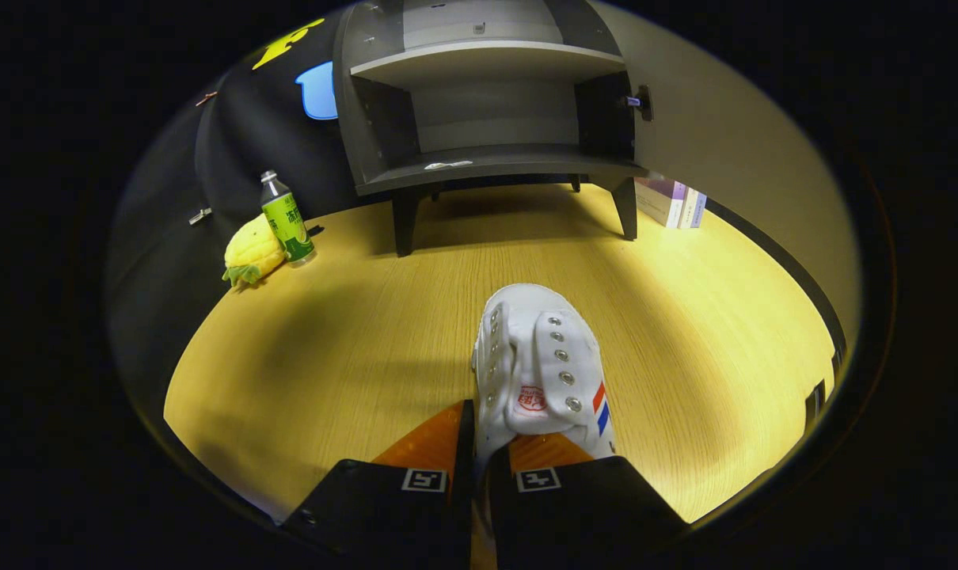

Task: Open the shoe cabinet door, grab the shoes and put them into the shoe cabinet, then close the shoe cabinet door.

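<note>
Gripper fingers pinch the side wall of a white canvas shoe with red and blue stripes, lower centre of frame. Grey shoe cabinet, door open, stands at upper centre on the yellow wooden floor.

- My gripper has its fingers pinching one side wall of the white shoe above the wooden table.
- Far across the table stands the shoe cabinet, its door open.
- Far left: a green bottle touching a yellow plush toy.
- Far right, beside the cabinet: books.
</note>
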The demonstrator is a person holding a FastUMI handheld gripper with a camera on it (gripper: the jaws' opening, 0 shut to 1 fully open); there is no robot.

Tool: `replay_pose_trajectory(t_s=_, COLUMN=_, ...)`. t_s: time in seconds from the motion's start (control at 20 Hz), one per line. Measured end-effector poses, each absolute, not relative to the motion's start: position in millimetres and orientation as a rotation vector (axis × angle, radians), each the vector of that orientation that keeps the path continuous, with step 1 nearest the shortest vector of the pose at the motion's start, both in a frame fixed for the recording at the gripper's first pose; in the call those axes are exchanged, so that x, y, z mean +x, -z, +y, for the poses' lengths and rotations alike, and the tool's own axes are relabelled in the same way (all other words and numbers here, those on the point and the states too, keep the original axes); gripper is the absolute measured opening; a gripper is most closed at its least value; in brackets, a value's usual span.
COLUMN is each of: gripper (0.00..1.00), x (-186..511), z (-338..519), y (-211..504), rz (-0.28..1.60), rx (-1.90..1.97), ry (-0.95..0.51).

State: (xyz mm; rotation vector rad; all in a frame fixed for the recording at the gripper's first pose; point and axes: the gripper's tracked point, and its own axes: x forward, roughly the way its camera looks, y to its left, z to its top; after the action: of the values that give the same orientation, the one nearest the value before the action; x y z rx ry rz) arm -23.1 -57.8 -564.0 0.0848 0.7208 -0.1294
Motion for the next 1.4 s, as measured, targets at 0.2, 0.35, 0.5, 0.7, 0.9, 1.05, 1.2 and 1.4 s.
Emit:
replay_pose_trajectory(t_s=0.2, gripper=0.11, x=-24, z=-63, y=562, rz=0.726, rx=0.067, ry=0.146)
replay_pose_trajectory(t_s=0.35, gripper=0.05, x=-23, z=-62, y=565, rz=0.731, rx=0.035, ry=0.141)
replay_pose_trajectory(t_s=0.5, gripper=0.05, x=-23, z=-63, y=561, rz=0.732, rx=0.0, ry=0.137)
replay_pose_trajectory(t_s=0.7, gripper=0.05, x=-18, z=-64, y=537, rz=0.692, rx=-0.021, ry=0.126)
replay_pose_trajectory(t_s=0.9, gripper=0.05, x=-8, z=-63, y=489, rz=0.64, rx=-0.02, ry=0.131)
replay_pose_trajectory(t_s=1.05, gripper=0.05, x=7, z=-56, y=425, rz=0.559, rx=-0.046, ry=0.133)
replay_pose_trajectory(t_s=1.2, gripper=0.05, x=27, z=-45, y=362, rz=0.512, rx=-0.039, ry=0.142)
replay_pose_trajectory(t_s=1.4, gripper=0.05, x=60, z=-37, y=297, rz=0.486, rx=0.007, ry=0.145)
